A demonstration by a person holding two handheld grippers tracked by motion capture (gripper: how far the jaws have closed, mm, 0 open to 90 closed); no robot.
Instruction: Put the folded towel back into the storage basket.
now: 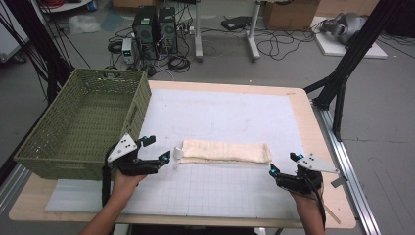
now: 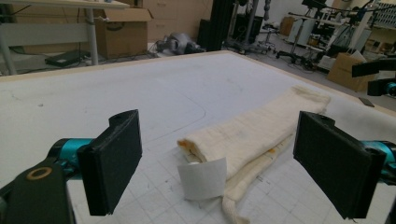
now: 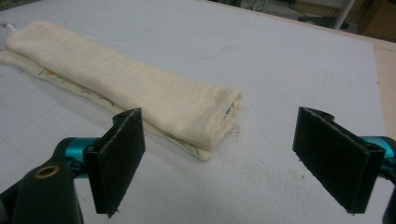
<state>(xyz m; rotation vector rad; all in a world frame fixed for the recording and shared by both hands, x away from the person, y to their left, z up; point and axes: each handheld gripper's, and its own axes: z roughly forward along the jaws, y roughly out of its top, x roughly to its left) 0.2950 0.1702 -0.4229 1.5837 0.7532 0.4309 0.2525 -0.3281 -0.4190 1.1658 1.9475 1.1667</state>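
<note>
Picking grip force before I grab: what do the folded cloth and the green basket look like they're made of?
Cloth: soft cream cotton-like weave, matte, fine ribbed texture, edges slightly stained; probably towel or muslin. Basket: olive woven wicker or plastic strands, open mesh walls; which one is unclear.

From my station I see a grey floor [image 1: 372, 112] strewn with cables [image 1: 274, 46]. 2 computer towers [image 1: 155, 24] stand far left of centre, cardboard boxes [image 1: 293, 13] far right, and black frame struts [image 1: 350, 58] slant down at right.
</note>
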